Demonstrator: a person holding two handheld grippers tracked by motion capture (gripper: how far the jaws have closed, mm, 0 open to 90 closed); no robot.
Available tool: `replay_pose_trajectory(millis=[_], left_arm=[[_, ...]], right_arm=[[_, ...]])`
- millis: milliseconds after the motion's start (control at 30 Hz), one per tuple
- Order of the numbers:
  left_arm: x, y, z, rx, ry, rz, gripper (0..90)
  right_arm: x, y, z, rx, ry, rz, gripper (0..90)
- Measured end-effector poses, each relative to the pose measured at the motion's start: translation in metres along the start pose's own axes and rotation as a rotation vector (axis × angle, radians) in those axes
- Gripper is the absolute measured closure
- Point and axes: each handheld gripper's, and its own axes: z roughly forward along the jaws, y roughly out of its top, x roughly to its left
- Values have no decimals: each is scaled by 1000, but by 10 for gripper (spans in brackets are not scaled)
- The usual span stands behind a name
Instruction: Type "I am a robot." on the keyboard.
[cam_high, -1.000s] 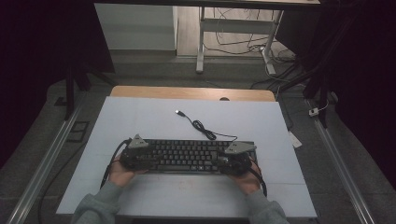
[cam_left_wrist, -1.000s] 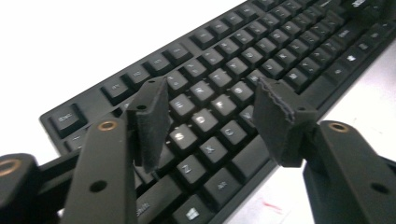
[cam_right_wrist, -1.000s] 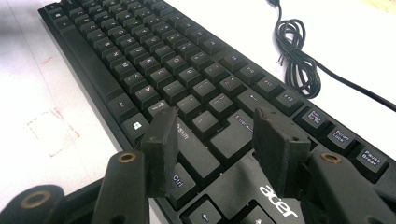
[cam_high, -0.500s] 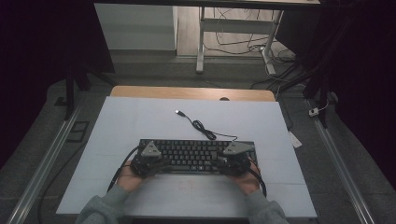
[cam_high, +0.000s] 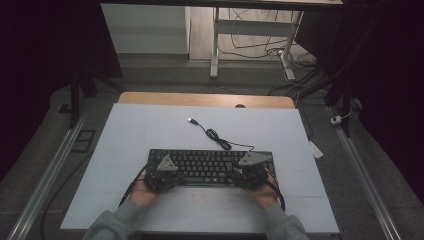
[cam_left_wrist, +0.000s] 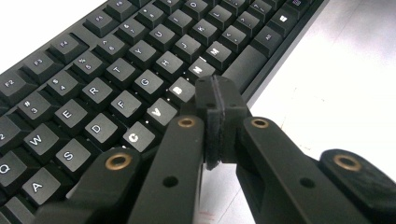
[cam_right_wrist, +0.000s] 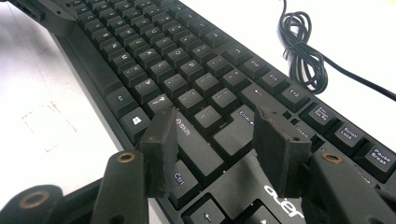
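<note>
Left gripper (cam_left_wrist: 218, 100) closed above keyboard (cam_left_wrist: 116, 70) keys

Grey sleeves; black grippers with brass rivets, grey triangular plates.

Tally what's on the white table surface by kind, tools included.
Keyboards: 1, black keyboard
Cables: 1, its coiled USB cable
Tools: 2, left tool shut, right tool open, both over the keys
Total: 4
</note>
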Motion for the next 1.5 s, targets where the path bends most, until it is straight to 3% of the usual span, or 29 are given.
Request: replay_pose_trajectory(millis=[867,967,1200,1500], left_arm=[[0,-3,11,21,21,8,884],[-1,-3,10,14,28,14,884],[2,-1,-4,-65,34,-9,884],[11,-3,-12,-91,42,-49,848]], right_arm=[[1,0,1,5,0,-2,502],[1,0,1,8,-4,-5,502],[0,0,1,8,-1,-2,501],[0,0,1,10,-5,-1,500]])
